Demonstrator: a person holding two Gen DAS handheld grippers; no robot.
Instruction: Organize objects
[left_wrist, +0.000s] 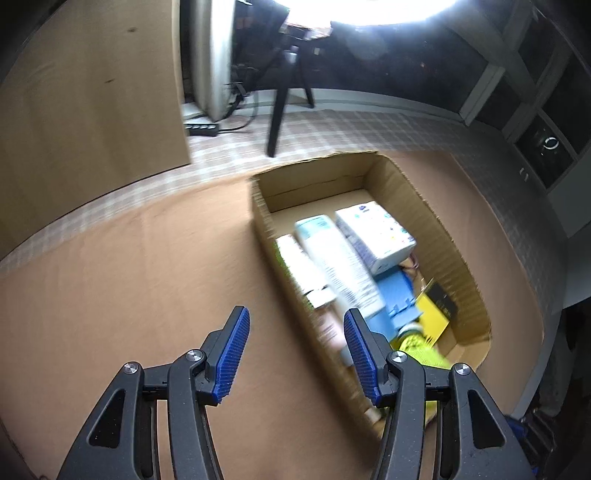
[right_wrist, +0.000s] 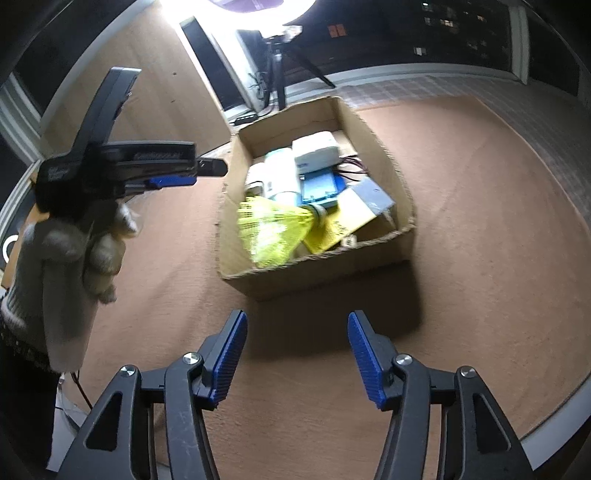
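Cardboard box (right_wrist: 369, 254) packed; table (right_wrist: 480, 221) around it bare.
Left gripper (left_wrist: 296, 350) and right gripper (right_wrist: 297, 354): jaws open, empty; apparently little left.

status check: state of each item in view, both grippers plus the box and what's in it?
left gripper: open, nothing between the fingers
right gripper: open, empty, over bare table
cardboard box: top open, upright on the table
yellow mesh bag: lying in the box, at the near end
white box: closed, lying in the cardboard box
white tube: lying flat in the cardboard box
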